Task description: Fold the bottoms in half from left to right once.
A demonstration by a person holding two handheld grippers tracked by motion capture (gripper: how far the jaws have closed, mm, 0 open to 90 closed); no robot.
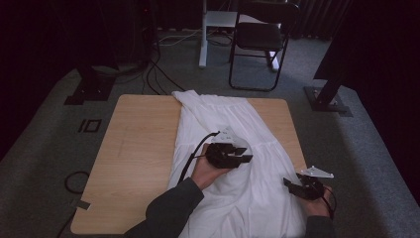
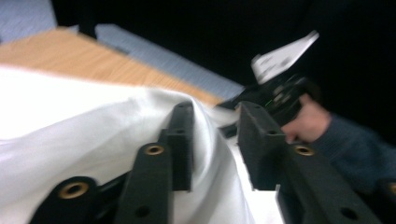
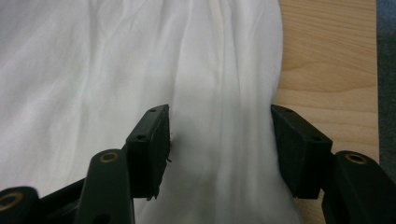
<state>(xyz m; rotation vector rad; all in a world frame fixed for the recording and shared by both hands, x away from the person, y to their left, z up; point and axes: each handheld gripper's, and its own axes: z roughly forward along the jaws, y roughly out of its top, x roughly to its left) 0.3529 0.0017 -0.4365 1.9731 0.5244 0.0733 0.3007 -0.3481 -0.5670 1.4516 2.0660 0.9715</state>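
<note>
From the high view you see one white garment (image 1: 233, 148) spread lengthwise over the right half of the one wooden desk (image 1: 138, 158), running from its 12 o'clock edge down past its 6 o'clock edge. Your left hand-held gripper (image 1: 241, 154) hovers over the middle of the cloth, and your right hand-held gripper (image 1: 289, 184) sits at about 4 o'clock from it, by the cloth's right border. The high view also gives you what the gripper cameras miss: one black chair (image 1: 262, 37) on the grey carpet at 12 o'clock beyond the desk. The left gripper view is blurred, yet it shows a raised fold of the garment (image 2: 93, 126) standing between the spread jaws of the left hand-held gripper (image 2: 215, 140), with the pads not pressing it. Your other hand is at 2 o'clock. The right gripper view shows the right hand-held gripper (image 3: 219, 140) spread wide astride the cloth's border (image 3: 224, 93), gripping nothing, with bare desk (image 3: 327, 60) at 3 o'clock. Two hand-held grippers in all.
</note>
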